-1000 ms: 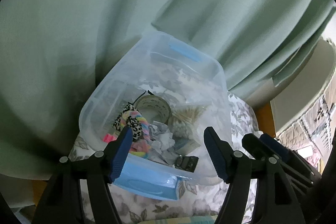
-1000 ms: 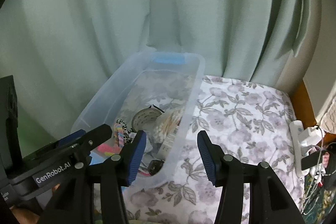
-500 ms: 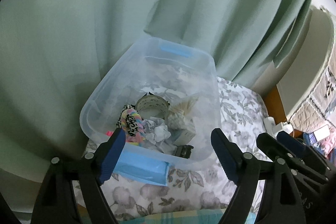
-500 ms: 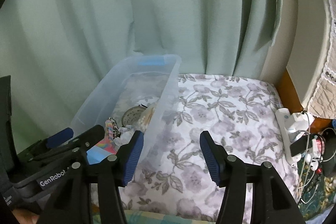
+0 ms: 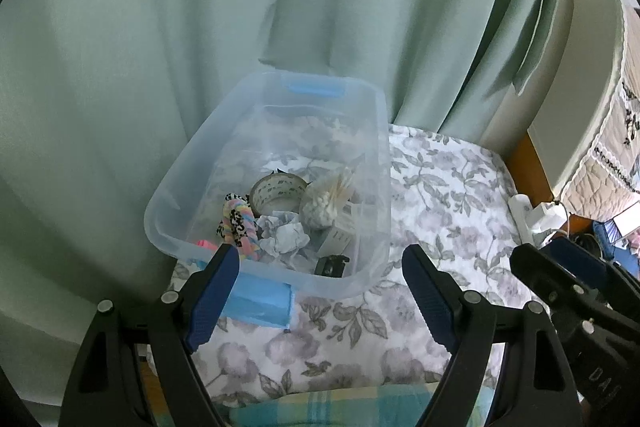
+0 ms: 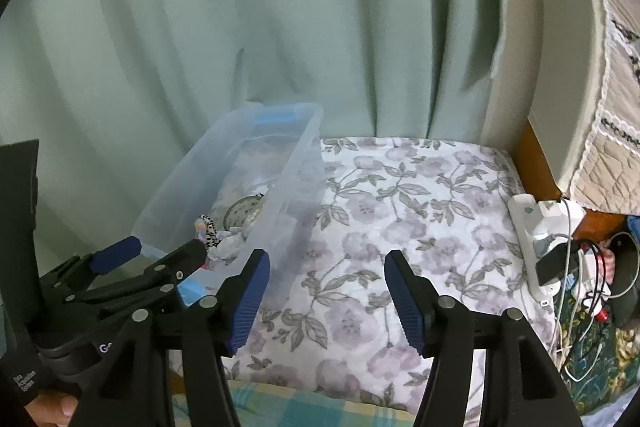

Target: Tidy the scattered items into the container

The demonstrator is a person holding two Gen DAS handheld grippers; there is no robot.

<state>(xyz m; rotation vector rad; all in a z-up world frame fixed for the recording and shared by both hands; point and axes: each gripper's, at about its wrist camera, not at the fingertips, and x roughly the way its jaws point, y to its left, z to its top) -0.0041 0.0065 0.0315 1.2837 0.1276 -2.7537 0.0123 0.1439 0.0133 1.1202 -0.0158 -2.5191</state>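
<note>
Beyond the left claw (image 5: pixel 320 291), in the left wrist view, the clear container (image 5: pixel 376 187) sat at the bed's far left corner against the curtain (image 5: pixel 200 27), its long axis running away from the claw, with a tape roll (image 5: pixel 278 191) and scrunchie (image 5: pixel 239 223) inside. This claw was nearer the container; its jaws had just been opening, wide and empty. In the right wrist view, the right claw (image 6: pixel 326 297) hung over bare floral bedspread (image 6: pixel 400 211), jaws just opening, nothing between them, container ahead and left.

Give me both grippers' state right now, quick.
Left gripper: open, jaws just widened, nothing between them; clear plastic storage bin lies beyond.
Right gripper: open, jaws just opening, empty, over the floral bedsheet.
</note>
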